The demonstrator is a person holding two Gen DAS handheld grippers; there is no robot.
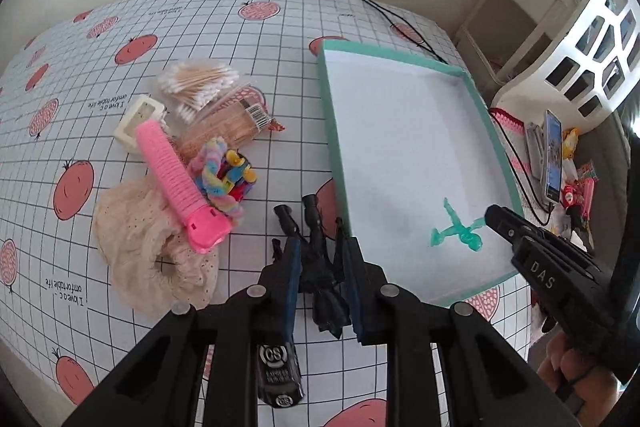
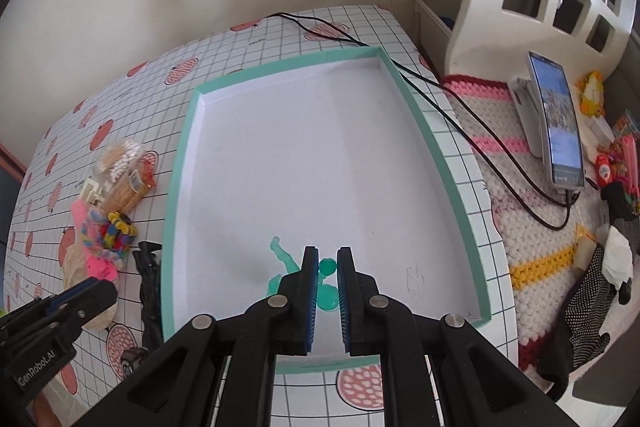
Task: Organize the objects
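Note:
A teal-rimmed white tray (image 1: 404,57) (image 2: 176,163) lies on the checked table. A translucent green figure (image 1: 456,229) (image 2: 326,267) lies inside it near the front. My right gripper (image 2: 328,259) stands over the figure with its jaws a little apart around the figure's head; it also shows in the left wrist view (image 1: 496,217). My left gripper (image 1: 320,247) is closed on a black toy figure (image 1: 316,259) just left of the tray; the black figure also shows in the right wrist view (image 2: 148,267).
A pile lies left of the tray: pink hair roller (image 1: 176,179), cream lace cloth (image 1: 140,247), pastel scrunchie (image 1: 216,179), cotton swabs (image 1: 200,79), toothpick bag (image 1: 228,123), colourful toy (image 1: 240,179). A black cable (image 2: 460,123), a phone (image 2: 560,119) and a crochet mat (image 2: 532,227) are right.

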